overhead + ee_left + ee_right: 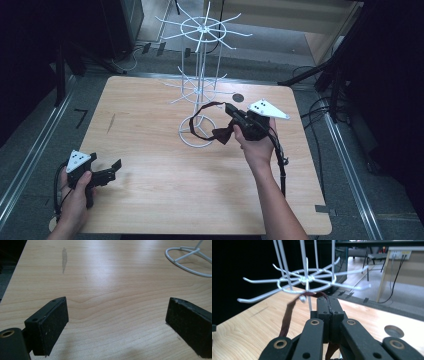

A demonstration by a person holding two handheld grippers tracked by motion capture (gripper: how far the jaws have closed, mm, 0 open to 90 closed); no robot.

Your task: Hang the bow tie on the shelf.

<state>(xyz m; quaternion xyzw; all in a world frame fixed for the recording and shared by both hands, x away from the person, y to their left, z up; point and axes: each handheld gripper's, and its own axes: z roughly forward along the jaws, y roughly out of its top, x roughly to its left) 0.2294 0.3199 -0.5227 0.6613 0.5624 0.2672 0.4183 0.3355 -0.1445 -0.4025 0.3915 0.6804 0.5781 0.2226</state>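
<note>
The right gripper (235, 116) is closed tight on a dark brown strap (207, 107), pinching it between its pads just at 3 o'clock of the white wire rack (199, 90). In the right gripper view the strap (288, 312) loops up close under a lower-tier hook (259, 298); whether it touches cannot be told. The left gripper (112, 169) rests at 8 o'clock on the wooden surface (165, 175), jaws spread wide and holding nothing, its pads (53, 326) apart above bare wood.
</note>
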